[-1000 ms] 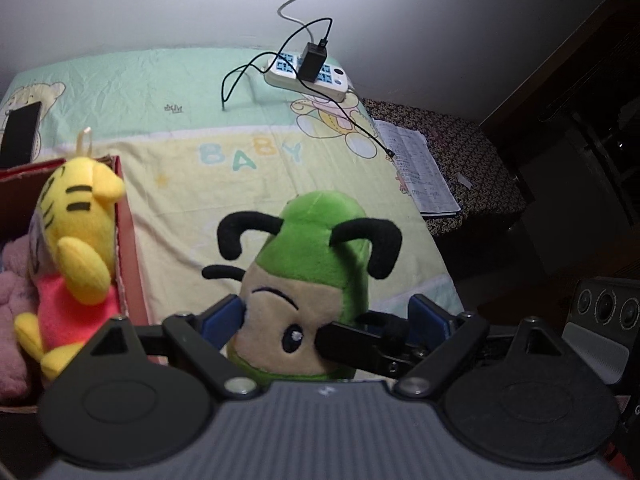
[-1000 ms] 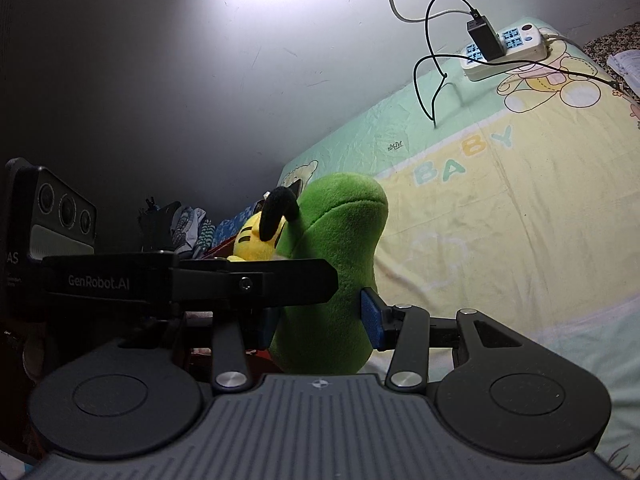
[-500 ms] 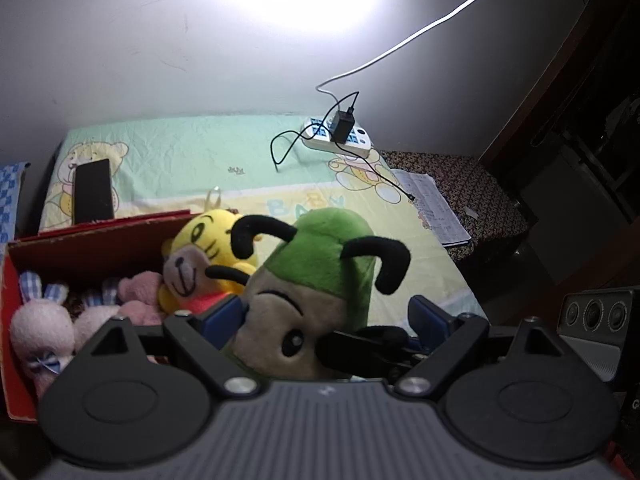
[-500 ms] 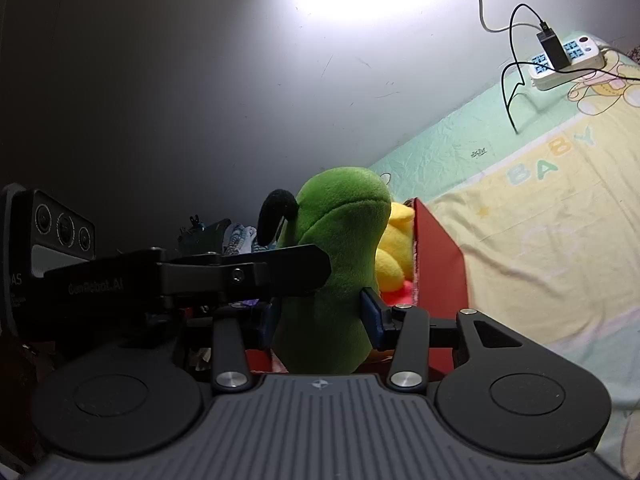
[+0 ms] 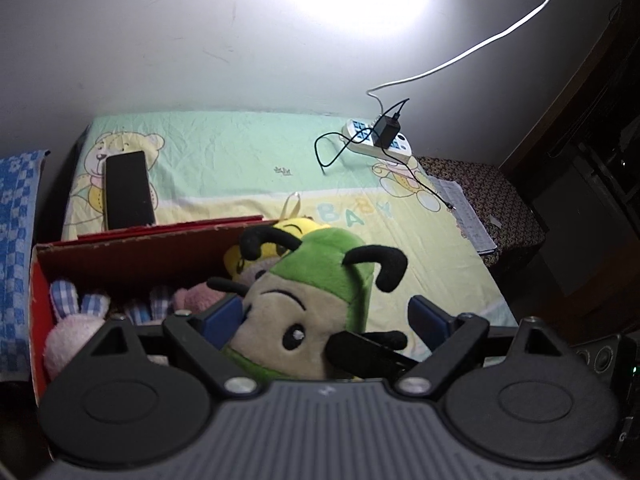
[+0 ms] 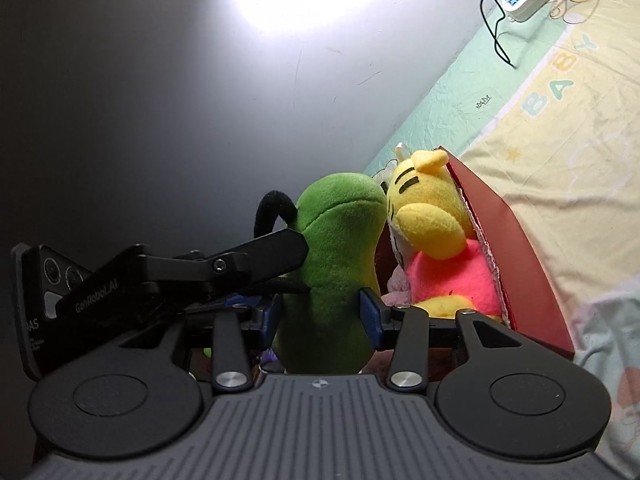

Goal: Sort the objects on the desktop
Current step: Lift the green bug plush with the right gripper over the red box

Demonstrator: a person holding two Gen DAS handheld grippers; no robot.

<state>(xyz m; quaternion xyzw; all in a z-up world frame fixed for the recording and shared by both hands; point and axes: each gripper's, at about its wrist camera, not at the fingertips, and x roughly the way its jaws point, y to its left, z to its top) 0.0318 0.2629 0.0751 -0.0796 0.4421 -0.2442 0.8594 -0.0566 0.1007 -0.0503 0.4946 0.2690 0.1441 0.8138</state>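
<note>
A green plush toy point(image 5: 316, 296) with black antennae and a beige face is held above the red box point(image 5: 132, 244). My right gripper point(image 6: 326, 312) is shut on the green plush toy point(image 6: 336, 248) with both blue pads pressed into its sides. My left gripper point(image 5: 326, 318) stands around the toy's face; its left pad touches the toy and its right pad stands apart from it. In the box lie a yellow plush tiger point(image 6: 432, 228) in a pink top and pink plush rabbits point(image 5: 76, 324). The tiger's head point(image 5: 296, 228) shows behind the green toy.
A black phone point(image 5: 128, 188) lies on the baby-print sheet point(image 5: 240, 160) behind the box. A white power strip point(image 5: 378, 142) with a black charger and cable sits at the back right. A dark patterned stool point(image 5: 484, 196) with papers stands to the right. A blue checked cloth point(image 5: 16, 256) is at the left.
Both grippers have carried the green plush toy left and over the red box. The box's inside and the rabbits have come into the left wrist view.
</note>
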